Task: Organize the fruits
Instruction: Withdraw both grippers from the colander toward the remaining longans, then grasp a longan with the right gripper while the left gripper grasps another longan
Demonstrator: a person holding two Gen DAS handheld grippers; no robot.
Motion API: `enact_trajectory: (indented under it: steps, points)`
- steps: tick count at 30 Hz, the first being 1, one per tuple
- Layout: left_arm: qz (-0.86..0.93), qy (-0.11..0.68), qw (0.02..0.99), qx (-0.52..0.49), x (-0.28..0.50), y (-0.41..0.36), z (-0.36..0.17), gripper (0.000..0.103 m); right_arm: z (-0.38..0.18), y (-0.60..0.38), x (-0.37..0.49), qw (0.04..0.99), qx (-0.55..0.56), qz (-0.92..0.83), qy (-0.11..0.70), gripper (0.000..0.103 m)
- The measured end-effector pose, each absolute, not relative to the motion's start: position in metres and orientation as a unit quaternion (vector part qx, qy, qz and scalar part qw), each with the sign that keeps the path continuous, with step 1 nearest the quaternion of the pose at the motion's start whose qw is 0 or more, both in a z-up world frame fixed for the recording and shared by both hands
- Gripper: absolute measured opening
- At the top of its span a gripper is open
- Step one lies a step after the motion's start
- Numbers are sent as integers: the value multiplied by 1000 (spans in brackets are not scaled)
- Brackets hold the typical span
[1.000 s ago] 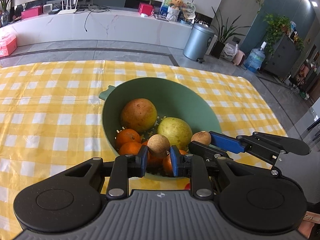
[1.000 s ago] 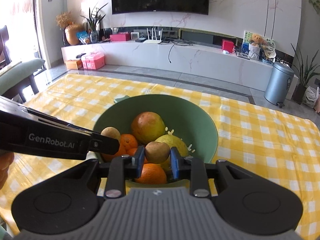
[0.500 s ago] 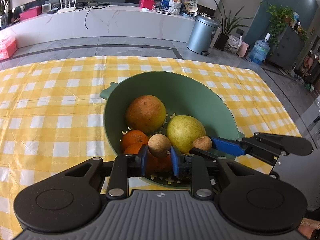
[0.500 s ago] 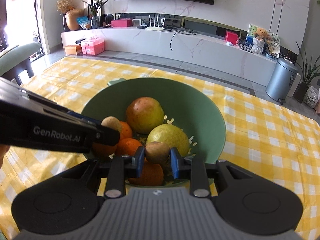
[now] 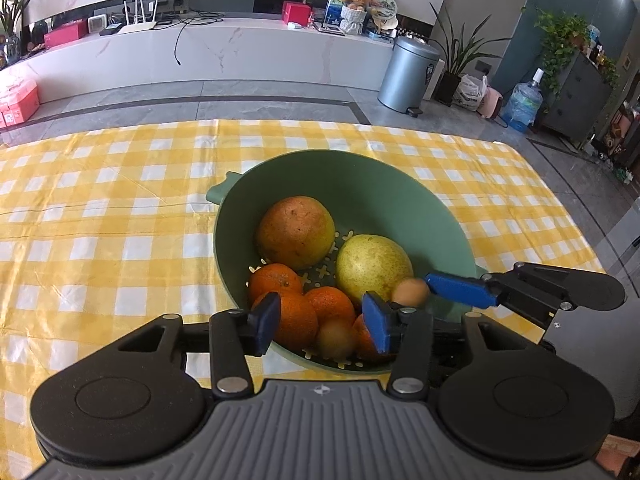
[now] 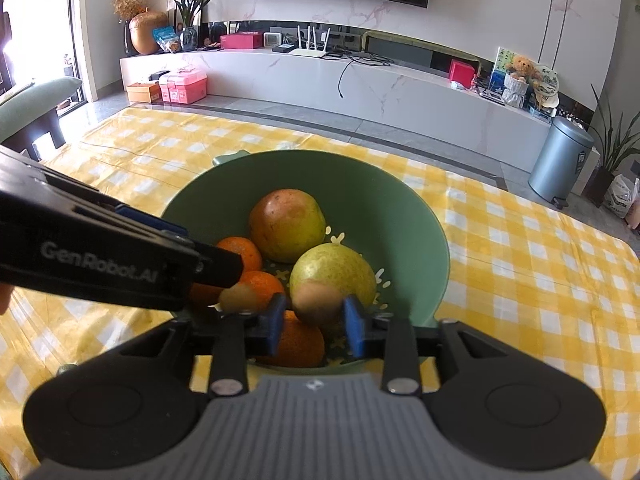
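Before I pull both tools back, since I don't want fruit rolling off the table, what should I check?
1. Left tool open: ok.
2. Its small brown fruit free of the fingers, above the bowl: ok.
3. Right tool released the second brown fruit: cannot tell, blurred.
4. Both tools over the bowl: ok.
5. Pear and oranges inside the bowl: ok.

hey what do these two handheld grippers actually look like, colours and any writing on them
Both match: the left gripper and right gripper have matte black linkage arms with silver pivot screws, a ribbed grey centre plate bearing a small emblem, and round black discs at each side. The finger pads are blue. Seen side-on from the right wrist camera, the left gripper's black body carries pale "GenRobot.AI" lettering. No cables or sleeves show.
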State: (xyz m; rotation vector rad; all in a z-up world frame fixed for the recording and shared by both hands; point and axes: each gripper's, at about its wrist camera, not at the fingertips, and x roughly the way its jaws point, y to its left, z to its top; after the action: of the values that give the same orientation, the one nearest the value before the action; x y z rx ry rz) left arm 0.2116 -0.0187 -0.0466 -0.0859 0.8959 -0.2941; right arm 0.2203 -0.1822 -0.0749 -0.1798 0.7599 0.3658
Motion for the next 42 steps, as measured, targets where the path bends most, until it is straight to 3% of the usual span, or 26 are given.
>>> enact_trajectory:
  steps: [12,16,27,35,42]
  points:
    - [-149,405,900,-53,180,-11,-24,59,-53,-191,196,924,-77,168,334,44]
    - [-157,399,902,-52,168,-12,-19,60,-46,-199,179,933,-66,158,316,51]
    - [-187,407,893,-46,143,-19,-31,60,-48,-221,135,942,-35,128,309,51]
    - [-203,413,887,-42,132,-23,-48,60,-73,-230,121,931,-20,112,346,49]
    - [-205,431,878,-42,132,-26,-70,50,-88,-228,125,922,-27,114,369,37]
